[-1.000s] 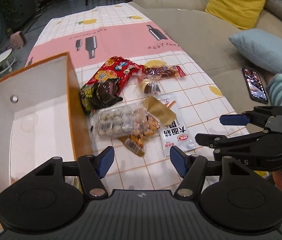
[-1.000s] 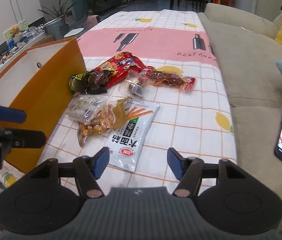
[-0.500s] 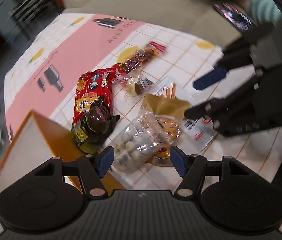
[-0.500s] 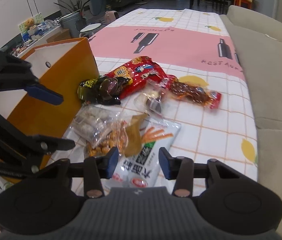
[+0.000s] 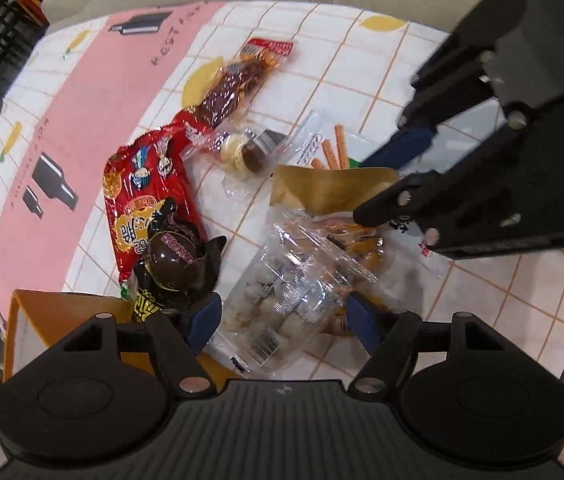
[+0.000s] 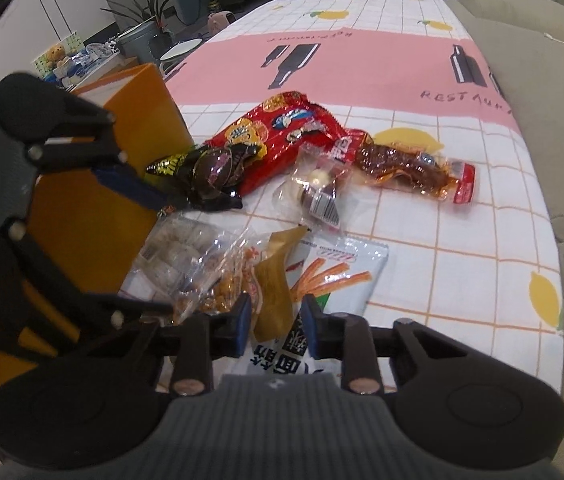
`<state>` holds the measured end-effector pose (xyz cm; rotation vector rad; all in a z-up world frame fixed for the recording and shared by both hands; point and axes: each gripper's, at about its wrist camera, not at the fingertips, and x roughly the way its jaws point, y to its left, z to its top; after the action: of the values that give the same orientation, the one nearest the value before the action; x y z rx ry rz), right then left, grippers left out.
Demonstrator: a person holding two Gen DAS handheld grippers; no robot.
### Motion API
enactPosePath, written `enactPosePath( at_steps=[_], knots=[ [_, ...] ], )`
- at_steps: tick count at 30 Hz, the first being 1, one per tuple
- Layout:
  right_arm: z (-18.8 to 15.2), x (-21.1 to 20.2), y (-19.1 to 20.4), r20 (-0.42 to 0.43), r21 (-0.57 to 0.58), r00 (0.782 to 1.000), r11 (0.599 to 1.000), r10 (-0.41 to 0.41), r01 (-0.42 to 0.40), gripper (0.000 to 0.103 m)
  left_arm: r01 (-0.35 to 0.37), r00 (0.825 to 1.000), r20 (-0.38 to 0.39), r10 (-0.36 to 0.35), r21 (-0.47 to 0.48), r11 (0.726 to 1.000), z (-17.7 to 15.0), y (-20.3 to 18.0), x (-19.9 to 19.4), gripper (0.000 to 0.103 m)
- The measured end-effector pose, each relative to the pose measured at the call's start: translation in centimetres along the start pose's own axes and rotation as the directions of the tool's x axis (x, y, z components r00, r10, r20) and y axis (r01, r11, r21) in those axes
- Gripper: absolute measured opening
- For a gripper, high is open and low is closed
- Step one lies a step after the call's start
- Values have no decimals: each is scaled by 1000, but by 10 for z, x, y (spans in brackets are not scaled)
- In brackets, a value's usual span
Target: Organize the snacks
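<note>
Left gripper (image 5: 282, 322) spread wide, just opened further, straddling the clear bag of pale balls (image 5: 282, 300) beside the orange box (image 5: 62, 312). Right gripper (image 6: 276, 326) narrow, just closing; gold packet (image 6: 278, 296) between fingers, contact unclear.

Left wrist looks steeply down, right wrist slants forward, both close over the same snack pile (image 5: 294, 248).

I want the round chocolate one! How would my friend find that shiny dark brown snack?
Start at the orange box on the checked tablecloth. Right by its corner lies the big red snack bag, and the dark brown snack rests on that bag's near end. It is the only black-and-brown wrapper bulging into a glossy dome; its neighbours are flat or clear.
</note>
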<state>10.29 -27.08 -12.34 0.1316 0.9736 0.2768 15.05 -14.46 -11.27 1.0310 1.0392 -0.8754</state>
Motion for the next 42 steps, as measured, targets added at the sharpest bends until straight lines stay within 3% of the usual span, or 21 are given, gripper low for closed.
enactPosePath(
  at_steps=[5,9,12,16,19,23,26,28,32,35,38,40,41,42],
  knots=[
    [-1,0,0,4,4,1000,1000,12,-12,8,26,999,-18,-26,-15,1000,3,3,8,84],
    [-1,-7,-1,1,6,1000,1000,-16,16,0,85,996,-27,-88,-97,992,4,7,7,50],
    [-5,-12,-2,-17,2,999,999,-40,40,0,89,994,-42,-98,-186,979,4,7,7,31],
    [-13,-22,-5,-37,-13,995,995,-95,95,0,130,990,-5,-140,-352,927,1,9,-1,0],
    [-20,-29,-12,-61,6,991,992,-123,124,0,199,979,50,-198,-452,870,-5,5,-5,0],
    [-26,-35,-21,-89,34,984,987,-156,159,0,182,982,58,-178,-508,842,-9,-14,-6,0],
    [-28,-39,-27,-97,44,981,984,-170,175,0,249,968,111,-226,-565,787,-13,-21,-10,0],
    [-30,-41,-29,-101,45,978,981,-184,189,0,279,960,143,-241,-577,768,-15,-29,-12,0],
    [-33,-43,-36,-108,53,972,975,-209,216,1,321,947,186,-261,-563,761,-18,-42,-15,0],
    [-33,-45,-42,-109,70,968,970,-224,233,3,320,947,191,-257,-542,777,-22,-44,-17,1],
    [-33,-46,-43,-109,74,966,968,-233,241,10,278,960,175,-217,-538,796,-28,-39,-21,14],
    [-33,-47,-42,-102,63,964,966,-245,252,16,258,966,164,-201,-546,797,-33,-33,-25,28],
    [-33,-48,-41,-97,60,963,965,-250,257,17,246,969,162,-186,-553,796,-35,-31,-28,30],
    [-32,-48,-40,-92,61,963,964,-252,258,26,234,972,165,-170,-555,799,-38,-28,-30,35]
  ],
)
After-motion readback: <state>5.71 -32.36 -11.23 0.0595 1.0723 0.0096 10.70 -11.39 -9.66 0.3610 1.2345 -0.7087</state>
